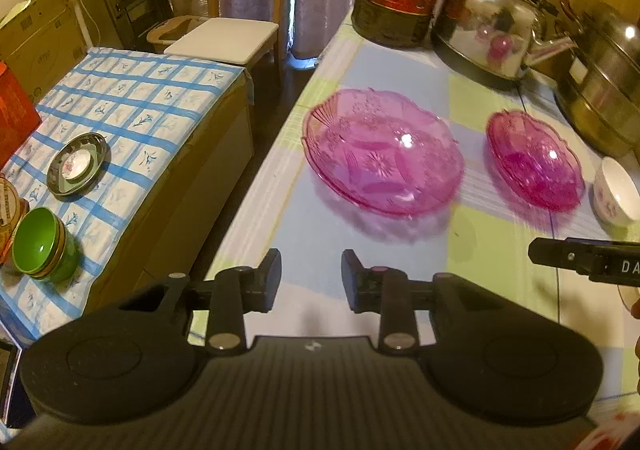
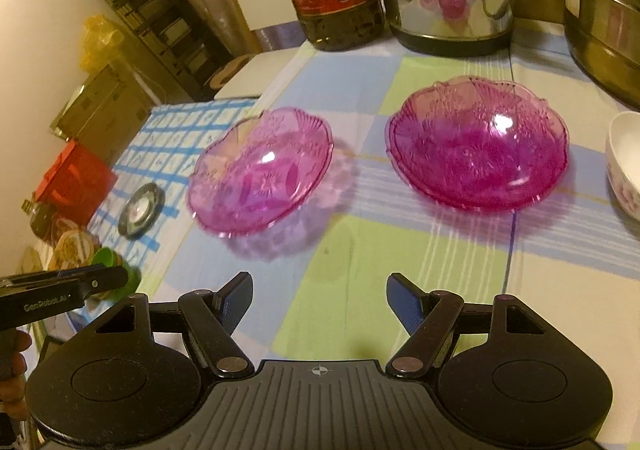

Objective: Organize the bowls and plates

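Two pink cut-glass plates (image 2: 260,173) upright on table; both hand-held grippers (image 1: 311,278) apart, empty

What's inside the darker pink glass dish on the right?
The darker pink dish looks empty; only the checked tablecloth shows through its glass. Its depth of colour could mean nested dishes, which I cannot tell.

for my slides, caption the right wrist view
Open right gripper faces two pink glass bowls on the checked tablecloth.
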